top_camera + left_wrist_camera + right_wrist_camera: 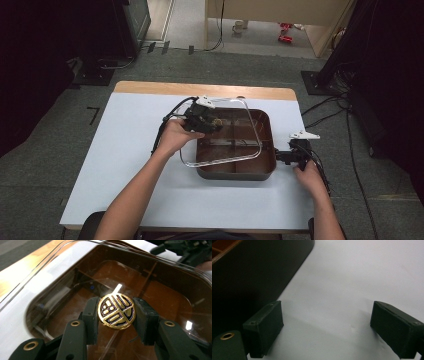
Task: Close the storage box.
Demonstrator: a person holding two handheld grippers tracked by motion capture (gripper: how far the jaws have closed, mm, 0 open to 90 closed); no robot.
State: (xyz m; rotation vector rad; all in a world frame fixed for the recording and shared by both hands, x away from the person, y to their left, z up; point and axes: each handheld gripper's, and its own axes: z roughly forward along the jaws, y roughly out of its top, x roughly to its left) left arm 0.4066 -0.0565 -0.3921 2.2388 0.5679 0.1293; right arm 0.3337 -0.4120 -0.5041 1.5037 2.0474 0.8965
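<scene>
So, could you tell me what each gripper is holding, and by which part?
The left gripper grips the clear lid by its round gold knob; the right gripper is open and holds nothing.

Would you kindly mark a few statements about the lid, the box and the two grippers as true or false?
1. The left gripper is clamped on a round gold knob. True.
2. The clear lid sits square and flush on the brown box. False: it lies skewed, with its near left corner hanging out past the box's edge.
3. The right gripper holds the box's wall. False: its jaws stand apart over bare white table, with the box beside them.
4. The box is split into compartments by dividers. True.
5. The knob is plain silver. False: it is gold with a dark pattern.
</scene>
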